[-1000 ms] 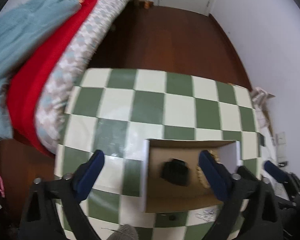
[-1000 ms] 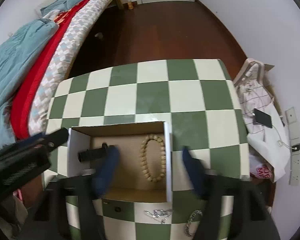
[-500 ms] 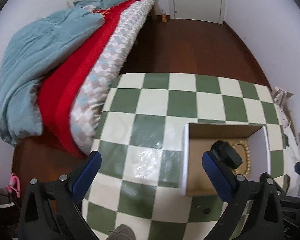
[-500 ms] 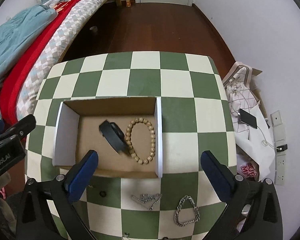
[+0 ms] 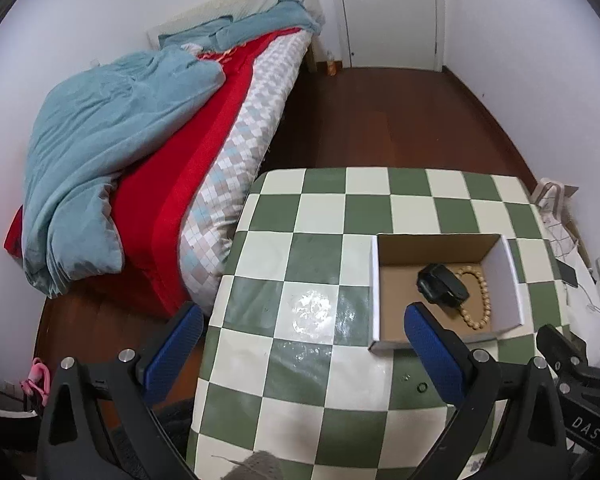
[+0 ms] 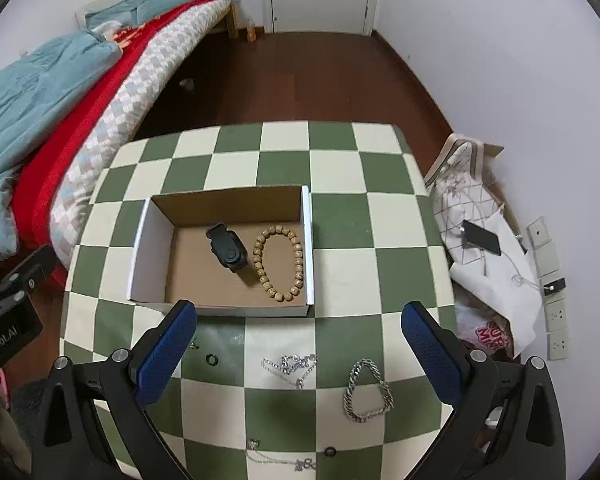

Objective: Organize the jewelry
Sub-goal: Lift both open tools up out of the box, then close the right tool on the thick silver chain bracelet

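Both grippers held above a table (image 6: 340, 264) covered in green-and-cream checks. The right gripper (image 6: 300, 344) has its blue-padded fingers (image 6: 168, 344) spread wide with nothing between them. Directly ahead of it sits a shallow cardboard box (image 6: 152, 256), open at the top, with white outer walls. Inside the box a black watch-like band (image 6: 226, 251) lies toward the middle, and just to its right a wooden bead bracelet (image 6: 278, 262) lies flat in an oval, near the box's right wall; the two appear to touch or nearly touch, though the view does not settle which.

Between the right gripper's fingertips and below them, outside the box, lie a tangled silver chain (image 6: 292, 366) and, to its right, a heavier silver link bracelet (image 6: 366, 390). Closer to the camera a thin necklace (image 6: 276, 460) rests at the table's near edge. Two small dark rings (image 6: 211, 359) (image 6: 330, 451) lie on the cloth, one by the left fingertip and one near the bottom edge.

The left gripper (image 5: 300, 344) is likewise wide open and empty. In its view the box (image 5: 374, 288) lies ahead and to the right, partly behind its right finger (image 5: 432, 348), with the black band (image 5: 442, 284) and bead bracelet (image 5: 478, 300) visible inside. To this gripper's left stands a bed (image 5: 228, 160) with a red cover and a blue quilt (image 5: 112, 148).
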{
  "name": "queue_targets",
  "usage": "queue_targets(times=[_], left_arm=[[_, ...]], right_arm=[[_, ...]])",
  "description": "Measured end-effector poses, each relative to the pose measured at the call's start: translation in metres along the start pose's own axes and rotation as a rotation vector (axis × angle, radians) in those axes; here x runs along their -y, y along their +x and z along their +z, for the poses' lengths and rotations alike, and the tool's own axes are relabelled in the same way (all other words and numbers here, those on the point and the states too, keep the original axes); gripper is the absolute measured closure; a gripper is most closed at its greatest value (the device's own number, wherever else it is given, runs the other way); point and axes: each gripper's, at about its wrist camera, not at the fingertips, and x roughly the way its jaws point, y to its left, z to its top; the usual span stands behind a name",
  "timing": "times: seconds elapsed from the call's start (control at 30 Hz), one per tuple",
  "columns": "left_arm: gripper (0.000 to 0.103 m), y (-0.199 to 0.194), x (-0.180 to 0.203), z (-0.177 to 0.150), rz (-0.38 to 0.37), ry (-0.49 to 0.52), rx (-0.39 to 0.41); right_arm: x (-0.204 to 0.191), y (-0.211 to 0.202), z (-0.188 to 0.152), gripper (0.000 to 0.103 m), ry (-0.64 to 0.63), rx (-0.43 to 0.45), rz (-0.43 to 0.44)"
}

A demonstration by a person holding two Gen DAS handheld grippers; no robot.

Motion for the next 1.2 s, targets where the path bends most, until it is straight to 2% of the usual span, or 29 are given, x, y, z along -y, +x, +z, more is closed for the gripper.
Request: queue_targets(times=[0.53, 0.63, 0.73, 0.87, 0.93, 1.0, 1.2], left_arm=[[0.0, -0.083, -0.005, -0.023, -0.029, -0.004, 0.15], [0.0, -0.09, -0.007, -0.03, -0.015, -0.02, 0.172], [0.0, -0.087, -0.008, -0.039, 0.01, -0.042, 0.183], [0.0, -0.059, 0.002, -0.054, 0.096, 0.001, 0.134], [0.0, -0.042, 0.007, -0.061, 0.122, 0.019, 0.091], [0.0, -0.023, 0.015, -0.07, 0.146, 0.039, 0.041], [0.0, 0.021, 0.046, -0.087, 0.197, 0.121, -0.054]], right_arm=[[0.003, -0.11, -0.03, 0.0, 0.018, 0.186, 0.005], [0.007, -0.122, -0.036, 0.0, 0.039, 0.203, 0.024], [0.017, -0.124, -0.048, 0.0, 0.075, 0.184, 0.031], [0.049, -0.095, -0.068, 0.001, 0.151, 0.097, 0.016], [0.068, -0.071, -0.079, 0.009, 0.194, 0.036, 0.005], [0.086, -0.043, -0.091, 0.022, 0.231, -0.031, 0.002], [0.121, 0.05, -0.119, 0.033, 0.277, -0.201, 0.003]])
